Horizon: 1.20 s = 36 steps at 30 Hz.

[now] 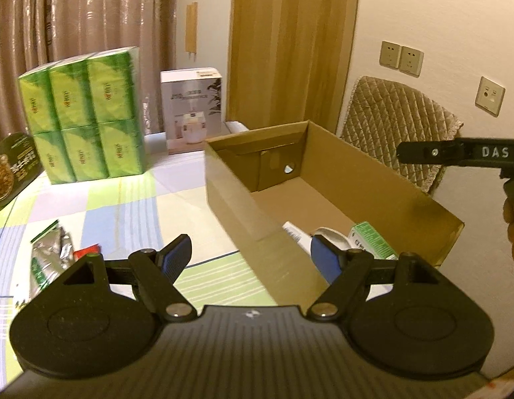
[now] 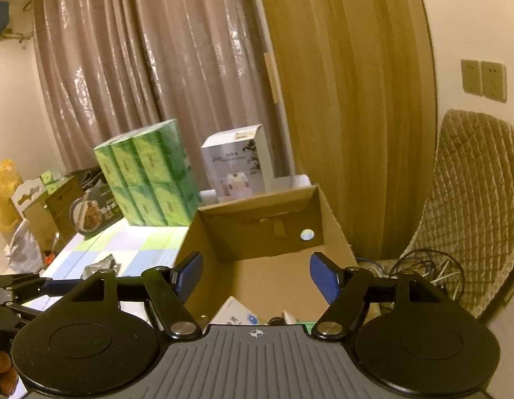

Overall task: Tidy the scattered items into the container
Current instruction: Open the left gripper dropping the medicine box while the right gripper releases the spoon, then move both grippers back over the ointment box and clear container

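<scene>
Curtains and a wooden panel back the checked tablecloth (image 1: 130,199). At centre right of the left view sits the box (image 1: 230,193), open-topped, with several items at its near end. A foil packet (image 1: 50,252) lies loose at lower left, its long axis running away from the camera. The left gripper (image 1: 253,259), jaws spread and empty, is probably nearer it; the right gripper (image 2: 255,277), also spread and empty, hovers over the box.

Stood on the table (image 1: 130,199): cardboard box (image 1: 403,199) at right, tissue packs (image 1: 87,116) well left and farther back, carton (image 1: 192,109) behind, between them. Lay nearest, left of the box: foil pouch (image 1: 52,252).
</scene>
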{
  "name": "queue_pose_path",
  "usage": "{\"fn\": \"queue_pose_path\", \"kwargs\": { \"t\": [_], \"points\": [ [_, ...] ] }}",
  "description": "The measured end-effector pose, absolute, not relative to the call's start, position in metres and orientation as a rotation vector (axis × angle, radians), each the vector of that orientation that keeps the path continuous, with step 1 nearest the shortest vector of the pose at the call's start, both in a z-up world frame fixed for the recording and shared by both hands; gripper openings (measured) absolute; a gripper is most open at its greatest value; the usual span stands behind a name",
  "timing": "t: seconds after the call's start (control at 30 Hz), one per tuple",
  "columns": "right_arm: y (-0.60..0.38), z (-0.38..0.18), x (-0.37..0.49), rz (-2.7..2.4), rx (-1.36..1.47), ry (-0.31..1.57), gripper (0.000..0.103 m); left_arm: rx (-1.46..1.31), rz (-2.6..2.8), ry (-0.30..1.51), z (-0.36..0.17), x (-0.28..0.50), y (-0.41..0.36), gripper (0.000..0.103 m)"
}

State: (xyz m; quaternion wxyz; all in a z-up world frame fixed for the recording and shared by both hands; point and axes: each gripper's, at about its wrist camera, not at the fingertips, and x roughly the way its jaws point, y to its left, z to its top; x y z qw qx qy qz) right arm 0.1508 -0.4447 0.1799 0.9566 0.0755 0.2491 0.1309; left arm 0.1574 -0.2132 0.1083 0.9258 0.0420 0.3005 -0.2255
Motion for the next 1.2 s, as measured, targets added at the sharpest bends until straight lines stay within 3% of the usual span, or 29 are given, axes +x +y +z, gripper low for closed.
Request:
{"fn": "queue_pose_path", "kwargs": {
  "t": [0.33, 0.57, 0.7, 0.9, 1.2],
  "points": [
    [-0.389, 0.198, 0.138, 0.328, 0.097, 0.489, 0.079, 0.088, -0.415, 0.615, 0.114, 0.136, -0.165, 0.079],
    [-0.338, 0.207, 0.129, 0.402, 0.047, 0.481, 0.086, 0.103, -0.362, 0.621, 0.11, 0.118, -0.117, 0.089],
    [-0.305, 0.207, 0.126, 0.46, 0.016, 0.486, 0.095, 0.094, -0.326, 0.653, 0.099, 0.111, -0.084, 0.09],
    [-0.256, 0.196, 0.129, 0.539, -0.021, 0.508, 0.1, 0.091, -0.249, 0.694, 0.078, 0.107, -0.034, 0.092],
    [-0.207, 0.153, 0.145, 0.583, -0.044, 0.591, 0.101, 0.04, -0.169, 0.725, 0.058, 0.116, 0.017, 0.094]
  ]
}}
